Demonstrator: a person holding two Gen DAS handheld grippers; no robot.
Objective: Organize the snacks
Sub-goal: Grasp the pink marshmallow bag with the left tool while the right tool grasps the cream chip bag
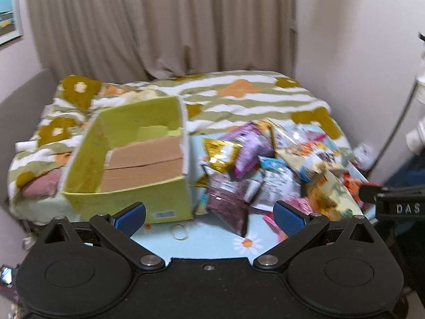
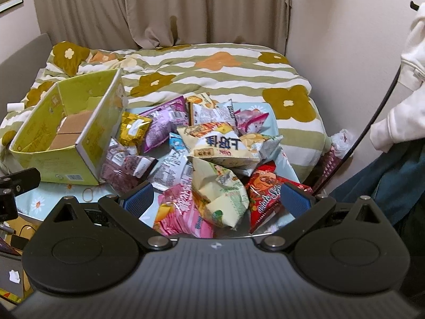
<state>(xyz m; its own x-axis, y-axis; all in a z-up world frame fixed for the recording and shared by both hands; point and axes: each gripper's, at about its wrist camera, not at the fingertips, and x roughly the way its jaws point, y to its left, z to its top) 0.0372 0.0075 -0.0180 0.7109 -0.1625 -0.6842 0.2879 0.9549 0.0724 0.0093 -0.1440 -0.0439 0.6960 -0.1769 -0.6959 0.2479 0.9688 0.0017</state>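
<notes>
While the left claw (image 1: 209, 212) hangs low over a light blue cloth with daisies (image 1: 212, 236), its two blue pads stand wide apart and hold nothing. Just past it sits a yellow-green box (image 1: 127, 164), tilted, with its top open and brown cardboard showing inside. A pile of snack bags (image 1: 279, 164) lies right beside the box on the cloth. One bag is shiny gold (image 1: 220, 154), one is purple (image 1: 249, 146), and one is dark and speckled (image 1: 228, 204). This view is blurry, so the words on the bags cannot be read. At the right edge a black bar shows the white letters "DAS". A thin rubber band (image 1: 180, 231) lies on the cloth near the box.

From the right wrist camera, the right claw (image 2: 216, 202) is wide open too, with nothing in it. Between its pads lie a pink bag (image 2: 183, 212), a cream bag (image 2: 220, 194) and a red bag (image 2: 263, 196) with curly white writing that cannot be made out. Higher on the pile a pale yellow bag (image 2: 220, 143) shows big dark Korean letters, upside down. The box (image 2: 66, 133) has a small barcode label on its front. Behind everything a flower blanket (image 2: 212, 74) covers the bed.
</notes>
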